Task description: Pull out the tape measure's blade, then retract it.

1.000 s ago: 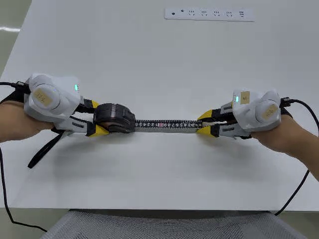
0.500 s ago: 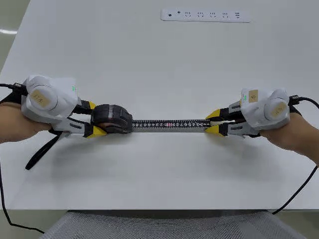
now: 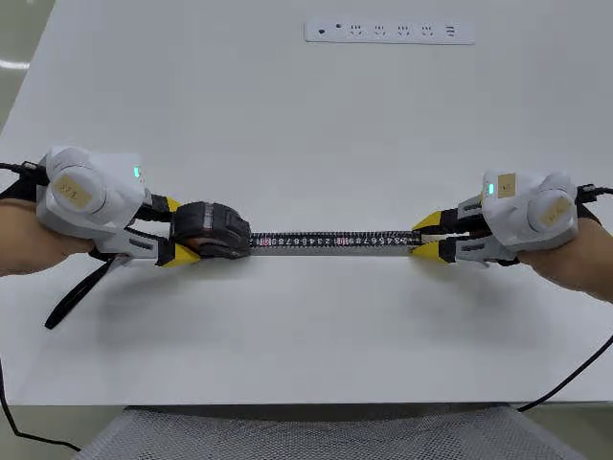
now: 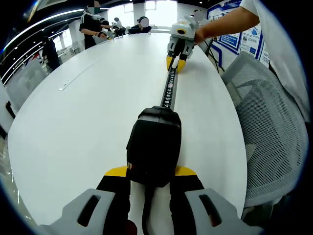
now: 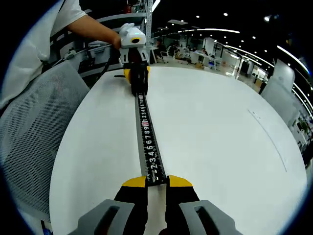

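Your left gripper (image 3: 181, 230) sits toward the left of the white surface (image 3: 306, 134) with its jaws closed around the black tape measure (image 3: 213, 228). The yellow tips press the case from both sides, one on the far side and one on the near side, and in the left gripper view the case sits squarely between them. The tape measure rests on the surface, left of the middle in the head view. From its right-hand mouth the blade (image 3: 330, 239) runs straight across to your right gripper (image 3: 427, 237), lying low along the surface; whether it touches the surface all along its length cannot be told. The blade is dark with pale numerals, and in the right gripper view the low numbers sit nearest the jaws and count up towards the case. Your right gripper's jaws are drawn in close on the blade's free end, which is tucked between the two yellow tips with only a narrow gap showing. The two grippers are well apart and face one another along the blade. A black strap (image 3: 77, 292) trails from the left gripper over the near-left part of the surface. At the far edge lies a white power strip (image 3: 389, 31), well apart from everything else — and a grey mesh chair (image 3: 306, 433) shows just below the near edge.
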Demonstrator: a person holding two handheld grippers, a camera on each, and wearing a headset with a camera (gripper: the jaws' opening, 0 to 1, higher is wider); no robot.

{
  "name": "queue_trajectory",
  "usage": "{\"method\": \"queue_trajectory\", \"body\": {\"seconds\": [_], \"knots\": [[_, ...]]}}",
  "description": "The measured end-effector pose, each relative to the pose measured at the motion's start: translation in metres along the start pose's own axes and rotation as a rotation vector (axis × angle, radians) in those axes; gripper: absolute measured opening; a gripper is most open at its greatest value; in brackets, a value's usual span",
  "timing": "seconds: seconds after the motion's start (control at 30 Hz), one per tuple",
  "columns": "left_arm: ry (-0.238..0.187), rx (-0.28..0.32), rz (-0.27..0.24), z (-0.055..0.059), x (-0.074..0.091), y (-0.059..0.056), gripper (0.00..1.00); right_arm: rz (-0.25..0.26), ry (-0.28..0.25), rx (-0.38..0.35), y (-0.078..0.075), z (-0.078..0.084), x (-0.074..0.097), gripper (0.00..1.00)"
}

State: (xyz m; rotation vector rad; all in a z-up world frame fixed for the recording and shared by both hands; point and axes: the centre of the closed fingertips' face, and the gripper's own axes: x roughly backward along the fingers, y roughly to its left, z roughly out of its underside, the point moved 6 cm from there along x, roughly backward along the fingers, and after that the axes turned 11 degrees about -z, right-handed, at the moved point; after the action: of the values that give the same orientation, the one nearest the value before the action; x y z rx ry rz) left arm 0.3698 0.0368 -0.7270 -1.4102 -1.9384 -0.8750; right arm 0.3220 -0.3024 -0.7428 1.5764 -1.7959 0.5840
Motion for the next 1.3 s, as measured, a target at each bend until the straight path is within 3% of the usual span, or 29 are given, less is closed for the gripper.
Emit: {"method": "queue_trajectory", "body": {"seconds": [0.7, 1.3], "knots": [[-0.001, -0.002, -0.001, -0.002, 0.000, -0.001, 0.26, 0.012, 0.032, -0.022, 0.005, 0.022, 0.023, 0.09], [0.011, 0.054, -0.030, -0.004, 0.000, -0.001, 0.27, 0.027, 0.044, -0.053, 0.007, 0.018, 0.019, 0.11]]}}
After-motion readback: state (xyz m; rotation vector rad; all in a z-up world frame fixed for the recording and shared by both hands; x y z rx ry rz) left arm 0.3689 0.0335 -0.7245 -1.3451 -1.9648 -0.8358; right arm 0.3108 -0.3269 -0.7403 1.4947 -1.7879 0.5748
